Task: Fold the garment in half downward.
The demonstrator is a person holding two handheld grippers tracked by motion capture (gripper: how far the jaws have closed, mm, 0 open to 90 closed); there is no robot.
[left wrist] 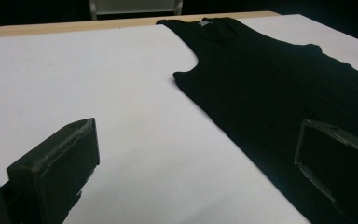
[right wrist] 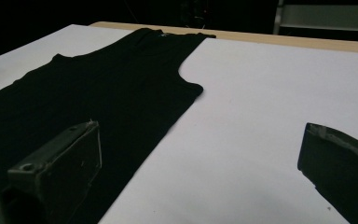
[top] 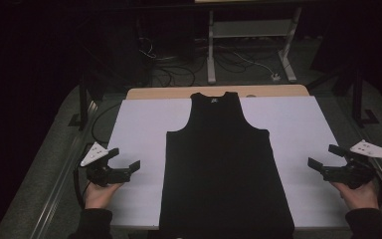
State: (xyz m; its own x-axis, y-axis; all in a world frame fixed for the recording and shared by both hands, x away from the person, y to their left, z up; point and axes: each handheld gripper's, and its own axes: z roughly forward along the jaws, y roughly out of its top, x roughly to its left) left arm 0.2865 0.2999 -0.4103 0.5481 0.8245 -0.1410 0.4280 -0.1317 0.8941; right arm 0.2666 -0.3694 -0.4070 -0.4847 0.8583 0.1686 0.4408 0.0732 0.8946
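- Black tank top (top: 226, 169) spread flat, front up, on the white tabletop (top: 144, 129), midway between the two sets of fingers, neck end far from them, hem at the near edge.
- Left gripper (top: 125, 167): fingers released, spread wide, nothing between them; hovering beside the garment's left side seam, apart from the cloth.
- Right gripper (top: 326, 158): fingers likewise released and empty, hovering off the right side seam, a strip of bare white tabletop between tips and cloth.
- Step in hand, as a judgement: the approach before a first grasp, most likely toward folding; no fold started, cloth smooth and untouched.
- Next move probably calls for bringing each pair of fingers inward and down to a side edge or armhole, pinching a single layer edge cleanly, both sides level so the cloth lifts evenly.
- Left gripper view: left armhole curve (left wrist: 186, 70) ahead of the fingers, pale neck label (left wrist: 204, 23) far beyond, one finger (left wrist: 340, 172) already over black cloth.
- Right gripper view: right armhole (right wrist: 191, 84) ahead, one finger (right wrist: 60, 163) over the garment.
- High view adds the hem, both hands, grey plates and the cabled floor beyond.
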